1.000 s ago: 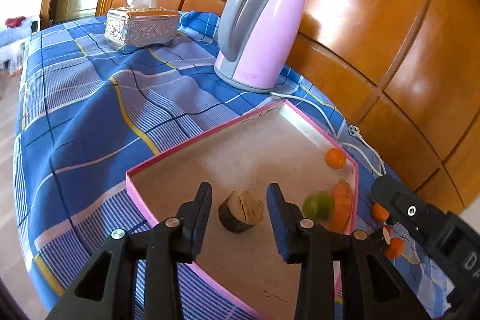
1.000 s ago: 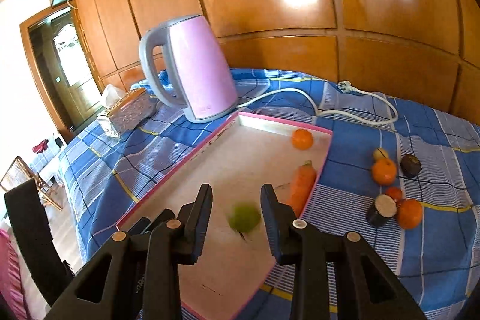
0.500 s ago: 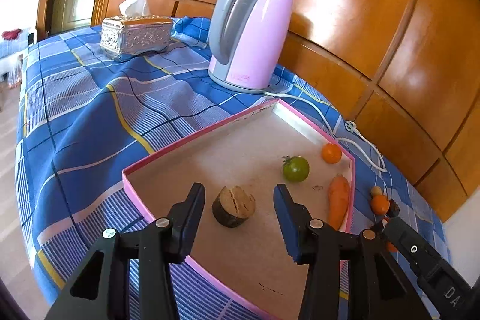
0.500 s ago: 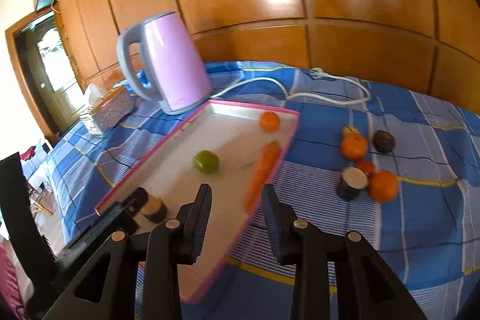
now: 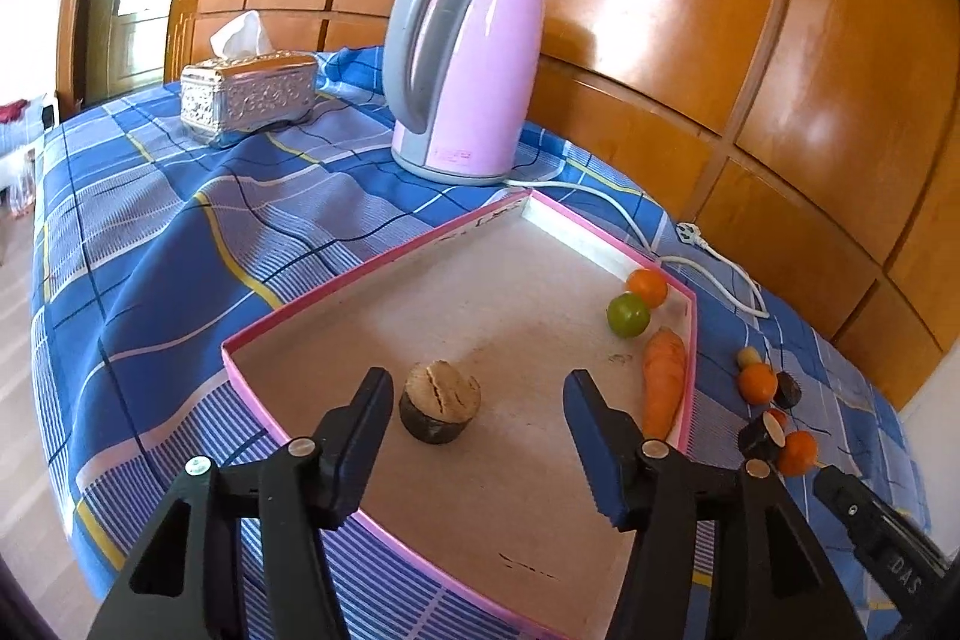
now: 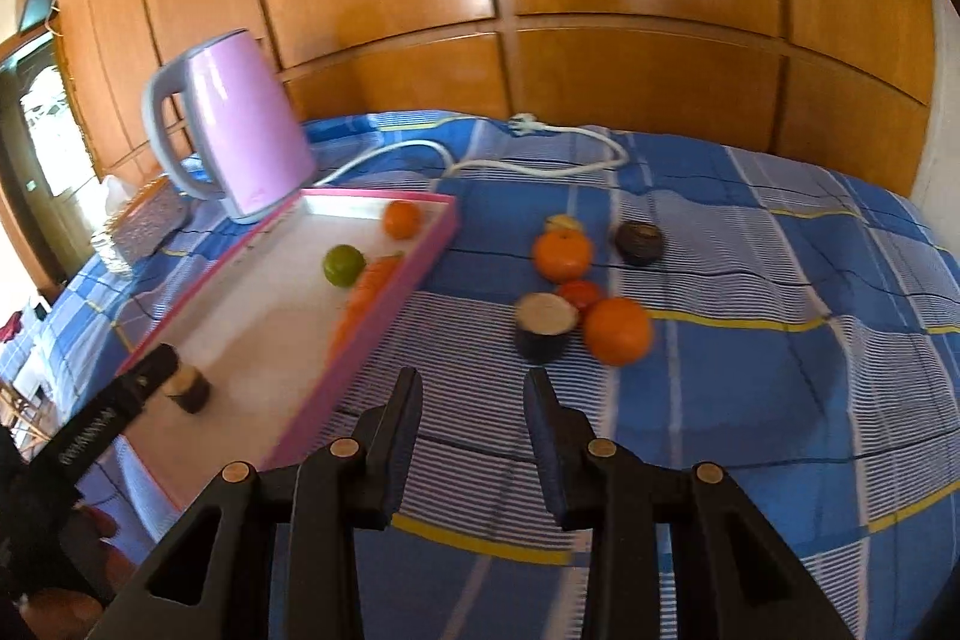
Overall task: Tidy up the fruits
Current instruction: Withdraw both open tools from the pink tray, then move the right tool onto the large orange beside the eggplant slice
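A pink kettle (image 5: 465, 64) stands on the blue checked cloth (image 5: 150, 244) at the far end of the table, its white cord (image 5: 714, 256) trailing along the wooden wall panels (image 5: 720, 10). A silver tissue box (image 5: 249, 97) sits well to the kettle's left. In front of the kettle lies a shallow tray (image 5: 252, 340) with a pink rim. In its far right corner a small orange (image 5: 647, 287) touches a green fruit (image 5: 627, 315), and a carrot (image 5: 663, 382) lies along the right wall just beside them.

A dark cut fruit (image 5: 441, 403), pale face up, rests on the tray floor near the front, between the fingers of the left gripper (image 5: 474, 403) and closer to the left finger. The jaws have just been opening; they stand apart and neither pad touches the fruit, so it is released.

On the cloth to the right of the tray sits a loose group: a large orange (image 6: 618, 331) touching a small red fruit (image 6: 579, 293) and a dark fruit half (image 6: 545, 327) with a pale cut face, a second orange (image 6: 562, 253) further back with a little yellow piece (image 6: 563, 222) behind it, and a dark round fruit (image 6: 639, 242) off to the right. The right wrist view is blurred.

The right gripper (image 6: 471, 388) hangs over bare cloth just outside the tray's rim, with the fruit half and large orange near, ahead of its tips. Its jaws are narrowly parted and hold nothing
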A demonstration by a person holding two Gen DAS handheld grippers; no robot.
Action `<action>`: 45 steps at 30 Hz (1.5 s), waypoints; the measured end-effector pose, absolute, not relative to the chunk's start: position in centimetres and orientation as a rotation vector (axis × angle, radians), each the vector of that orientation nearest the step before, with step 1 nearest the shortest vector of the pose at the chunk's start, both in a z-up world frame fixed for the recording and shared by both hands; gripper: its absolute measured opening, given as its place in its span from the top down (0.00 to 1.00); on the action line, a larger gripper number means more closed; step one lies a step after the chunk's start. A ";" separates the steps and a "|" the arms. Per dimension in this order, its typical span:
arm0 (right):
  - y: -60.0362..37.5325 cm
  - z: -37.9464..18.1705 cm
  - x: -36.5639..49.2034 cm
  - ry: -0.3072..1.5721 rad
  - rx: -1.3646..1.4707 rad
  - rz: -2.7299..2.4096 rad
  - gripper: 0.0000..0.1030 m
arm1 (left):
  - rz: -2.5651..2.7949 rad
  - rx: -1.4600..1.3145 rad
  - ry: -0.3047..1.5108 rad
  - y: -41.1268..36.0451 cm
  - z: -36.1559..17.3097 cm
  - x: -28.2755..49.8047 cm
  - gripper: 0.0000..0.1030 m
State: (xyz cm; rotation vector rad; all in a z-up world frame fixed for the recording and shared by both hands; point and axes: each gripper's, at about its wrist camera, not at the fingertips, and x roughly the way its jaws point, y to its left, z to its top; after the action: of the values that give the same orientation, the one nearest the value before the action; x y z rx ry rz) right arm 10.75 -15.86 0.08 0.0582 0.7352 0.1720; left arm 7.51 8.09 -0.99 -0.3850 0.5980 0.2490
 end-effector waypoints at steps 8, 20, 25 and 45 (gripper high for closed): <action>-20.6 -0.9 11.8 0.746 0.127 0.053 0.65 | 0.166 -0.335 0.584 6.6 -0.6 7.5 0.42; -23.0 -2.9 13.2 0.805 0.209 0.025 0.65 | 0.011 -0.164 0.566 1.7 -0.2 7.3 0.42; -23.0 -3.4 13.8 0.826 0.214 0.041 0.65 | -0.034 -0.114 0.571 0.2 -0.4 7.2 0.42; -21.7 -3.7 17.8 0.790 0.194 0.074 0.56 | -0.112 -0.016 0.608 -2.8 -1.3 7.5 0.42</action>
State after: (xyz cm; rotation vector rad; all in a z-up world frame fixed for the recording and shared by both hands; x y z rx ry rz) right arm 17.75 -21.72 -3.74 0.1935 0.7905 0.0740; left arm 7.51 -2.78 -1.29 -0.0162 0.6082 -0.1122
